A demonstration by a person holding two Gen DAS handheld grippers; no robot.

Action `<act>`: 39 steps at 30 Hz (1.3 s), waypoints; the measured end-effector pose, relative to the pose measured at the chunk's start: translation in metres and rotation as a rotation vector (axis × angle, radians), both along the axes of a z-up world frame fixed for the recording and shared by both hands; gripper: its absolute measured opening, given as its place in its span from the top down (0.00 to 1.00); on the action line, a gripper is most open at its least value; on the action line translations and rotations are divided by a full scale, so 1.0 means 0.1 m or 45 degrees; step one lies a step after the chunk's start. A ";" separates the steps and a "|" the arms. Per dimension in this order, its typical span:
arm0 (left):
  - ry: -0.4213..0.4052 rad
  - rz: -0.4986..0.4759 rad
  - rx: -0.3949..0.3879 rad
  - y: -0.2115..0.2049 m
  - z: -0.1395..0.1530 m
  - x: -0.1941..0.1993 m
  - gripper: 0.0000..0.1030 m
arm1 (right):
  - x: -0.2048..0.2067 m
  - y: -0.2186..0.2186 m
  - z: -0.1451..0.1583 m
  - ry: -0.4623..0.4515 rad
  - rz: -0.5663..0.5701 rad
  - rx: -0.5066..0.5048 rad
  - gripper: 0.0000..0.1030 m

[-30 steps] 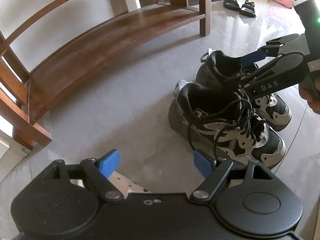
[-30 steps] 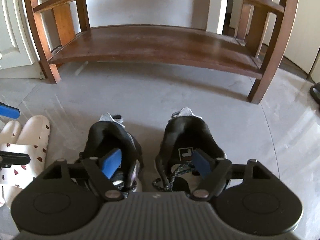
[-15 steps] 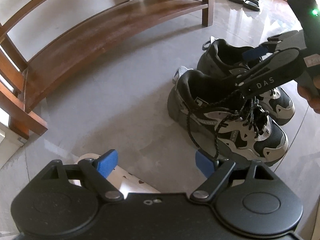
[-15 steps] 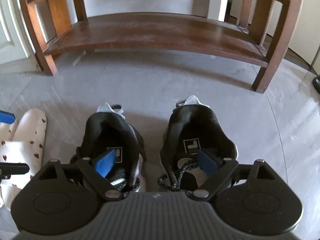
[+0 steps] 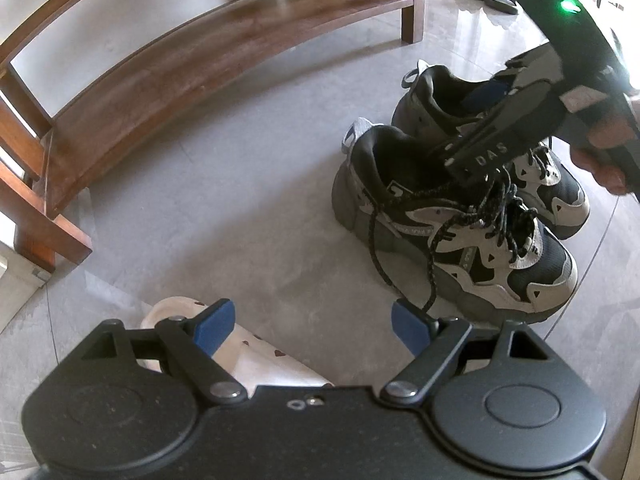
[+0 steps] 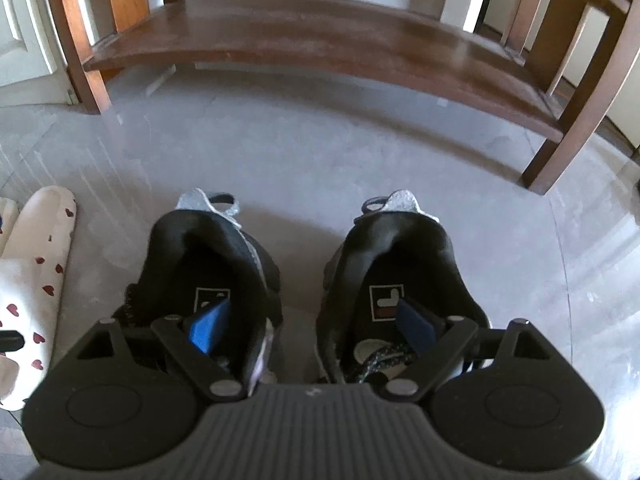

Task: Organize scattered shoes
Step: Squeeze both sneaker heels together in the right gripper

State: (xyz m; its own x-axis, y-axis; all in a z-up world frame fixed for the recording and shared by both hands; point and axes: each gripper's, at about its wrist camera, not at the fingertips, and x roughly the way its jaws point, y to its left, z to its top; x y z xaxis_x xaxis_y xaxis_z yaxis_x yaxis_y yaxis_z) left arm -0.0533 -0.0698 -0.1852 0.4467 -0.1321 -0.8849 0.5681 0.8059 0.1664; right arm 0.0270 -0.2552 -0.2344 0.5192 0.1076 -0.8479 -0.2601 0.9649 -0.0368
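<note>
Grey tile floor (image 5: 240,208) carries everything in our left wrist view. Our left gripper (image 5: 310,326) hangs spread wide, holding nothing, above a white heart-print slipper (image 5: 264,356). Right of that slipper the two black-and-grey sneakers (image 5: 460,240) stand side by side, heels toward the wooden bench (image 5: 200,60), with our right gripper (image 5: 460,128) reaching into them.

From the right wrist view, our right gripper (image 6: 312,324) is spread, one blue finger dipped inside each sneaker (image 6: 216,268), gripping neither. The slipper (image 6: 36,276) lies left of the sneakers.

Black-grey sneakers (image 5: 460,216); heart-dotted white slipper (image 6: 36,280)
</note>
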 end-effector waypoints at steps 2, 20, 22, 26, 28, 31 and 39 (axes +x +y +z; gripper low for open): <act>0.000 -0.003 0.000 0.00 0.00 -0.01 0.17 | 0.02 0.03 -0.03 0.014 0.019 -0.018 0.12; 0.012 -0.010 0.008 0.01 -0.04 -0.02 0.16 | 0.12 -0.01 -0.13 0.099 0.078 0.058 0.45; 0.011 -0.009 0.010 0.02 -0.05 -0.03 0.16 | 0.11 -0.03 -0.12 0.098 0.080 0.074 0.56; 0.013 -0.007 0.010 0.02 -0.05 -0.03 0.16 | 0.09 -0.06 -0.10 0.097 0.082 0.107 0.59; 0.010 -0.009 0.011 0.02 -0.05 -0.03 0.16 | 0.06 -0.06 -0.10 0.091 0.082 0.113 0.60; 0.012 -0.008 0.010 0.03 -0.05 -0.03 0.16 | 0.01 -0.05 -0.09 0.107 0.100 0.118 0.61; 0.016 -0.007 0.015 0.01 -0.08 0.00 0.16 | -0.10 0.12 -0.10 0.135 0.156 0.048 0.55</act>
State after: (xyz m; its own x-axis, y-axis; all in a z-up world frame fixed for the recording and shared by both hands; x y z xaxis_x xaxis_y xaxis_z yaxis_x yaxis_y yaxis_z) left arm -0.0533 -0.0687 -0.1927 0.4347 -0.1240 -0.8920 0.5749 0.8006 0.1688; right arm 0.0167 -0.2434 -0.2440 0.4082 0.1975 -0.8913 -0.3761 0.9260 0.0330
